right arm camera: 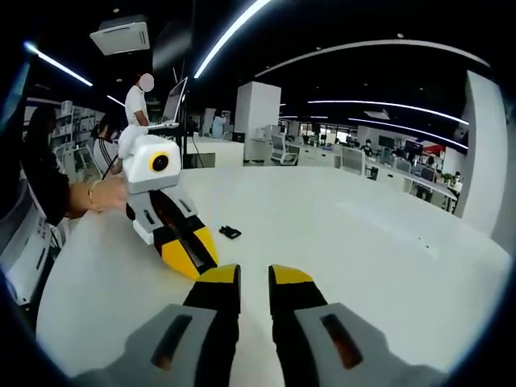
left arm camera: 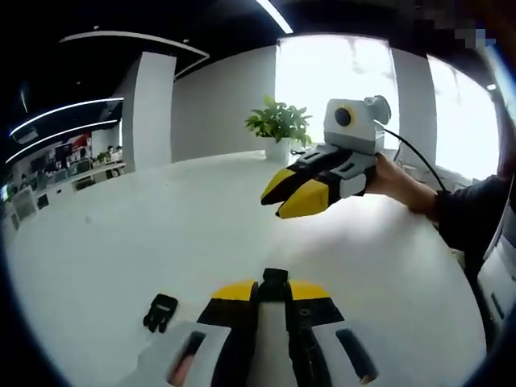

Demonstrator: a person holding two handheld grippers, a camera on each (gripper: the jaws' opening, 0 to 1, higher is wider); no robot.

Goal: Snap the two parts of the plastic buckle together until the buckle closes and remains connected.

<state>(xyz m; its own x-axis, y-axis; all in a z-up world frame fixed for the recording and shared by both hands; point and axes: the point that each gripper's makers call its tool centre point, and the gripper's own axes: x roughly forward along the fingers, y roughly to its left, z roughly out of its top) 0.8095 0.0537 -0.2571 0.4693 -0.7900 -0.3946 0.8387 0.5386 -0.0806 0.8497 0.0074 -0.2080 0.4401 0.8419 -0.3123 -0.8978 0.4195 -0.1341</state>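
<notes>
Each gripper is built alike: grey plastic body, black jaws, yellow tips. On the left gripper [left arm camera: 274, 292] the grey shells carry dark oblong slots, one showing an orange-pink insert, and the yellow tips are rounded. The right gripper [right arm camera: 254, 278] has the same grey shells with dark recessed slots, orange inside. Seen from the left gripper view, a thin black cable leaves its grey housing and curves away. The person's hand [left arm camera: 397, 181] emerges from a dark sleeve [left arm camera: 468, 214].

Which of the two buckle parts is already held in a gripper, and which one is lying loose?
The buckle part clamped between the left gripper jaws is held; the other buckle part lies loose on the white table.
</notes>
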